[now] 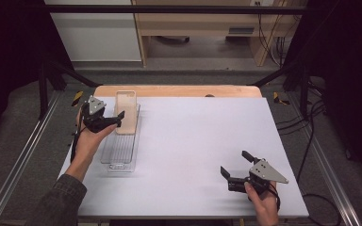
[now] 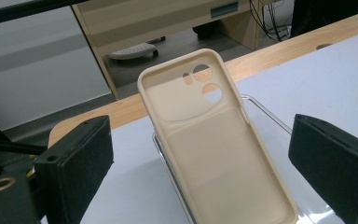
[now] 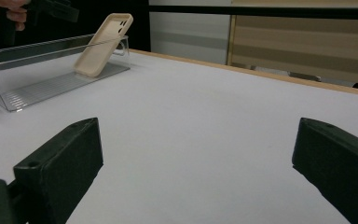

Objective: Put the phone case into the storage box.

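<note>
1. Dark surroundings frame a table (image 1: 184,155) with a pale grey-white top and a wooden strip along its far edge. Beyond it, on the floor, are a wooden desk, a white cabinet and some cables.

2. On the table's left side lies a long, clear plastic tray (image 1: 120,153), running from near to far.

3. Inside the tray's far end is a beige phone case (image 1: 126,112). It leans tilted, its top end resting on the tray's far rim and its bottom end down on the tray floor. Its hollow inner side faces up, and the camera cut-outs are at the raised end.

4. From the right gripper view, the case (image 3: 103,44) is seen side-on, sloping up toward the tray's far wall, with the tray (image 3: 37,88) at upper left.

5. Held in the left hand (image 1: 90,136), the left gripper (image 1: 116,118) hovers at the tray's left side, pointing right toward the case. Its jaws are spread wide apart and hold nothing.

6. In the left gripper view, the case (image 2: 214,154) sits between the two black jaws without touching either.

7. Held in the right hand (image 1: 264,202), the right gripper (image 1: 235,164) is at the table's near right, well apart from the tray. Its jaws are also wide apart, with bare table between them.
</note>
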`<state>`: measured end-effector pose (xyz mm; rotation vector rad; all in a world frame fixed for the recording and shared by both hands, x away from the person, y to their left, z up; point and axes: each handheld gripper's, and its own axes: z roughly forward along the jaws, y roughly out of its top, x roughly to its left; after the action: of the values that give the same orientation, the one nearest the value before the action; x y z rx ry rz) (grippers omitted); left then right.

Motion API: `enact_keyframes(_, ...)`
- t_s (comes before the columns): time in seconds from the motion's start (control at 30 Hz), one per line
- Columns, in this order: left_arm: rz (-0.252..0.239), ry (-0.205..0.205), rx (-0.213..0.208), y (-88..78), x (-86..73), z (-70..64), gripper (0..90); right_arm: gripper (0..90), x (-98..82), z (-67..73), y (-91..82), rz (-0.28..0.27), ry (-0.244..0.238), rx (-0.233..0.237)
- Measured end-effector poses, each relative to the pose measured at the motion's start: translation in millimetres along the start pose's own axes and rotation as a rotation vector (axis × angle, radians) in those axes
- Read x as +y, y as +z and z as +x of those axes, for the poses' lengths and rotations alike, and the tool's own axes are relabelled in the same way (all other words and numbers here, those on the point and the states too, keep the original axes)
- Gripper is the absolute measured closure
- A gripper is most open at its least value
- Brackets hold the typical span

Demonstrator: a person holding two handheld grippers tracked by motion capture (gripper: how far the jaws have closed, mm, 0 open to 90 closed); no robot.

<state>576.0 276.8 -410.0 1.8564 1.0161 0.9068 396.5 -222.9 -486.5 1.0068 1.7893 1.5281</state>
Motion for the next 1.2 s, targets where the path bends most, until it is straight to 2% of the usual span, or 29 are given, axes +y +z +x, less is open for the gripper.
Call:
enact_keyframes(0.37,0.005,0.105,-0.008,-2.1,5.1,-12.5,6.1,1.9,0.4,-1.3,-1.1,-0.005,-0.003,-0.001)
enact_keyframes(0.7,0.016,0.145,-0.02,-6.5,7.2,-18.6,5.6,1.9,0.7,-1.3,-1.5,-0.007,-0.001,-0.003)
enact_keyframes(1.03,0.016,0.23,0.008,-13.5,9.2,-21.6,4.7,1.9,1.0,-1.0,-1.8,-0.009,-0.001,-0.002)
enact_keyframes(1.2,0.016,0.256,0.014,-14.8,9.6,-23.4,4.7,1.9,1.1,-1.1,-2.1,-0.009,-0.001,-0.003)
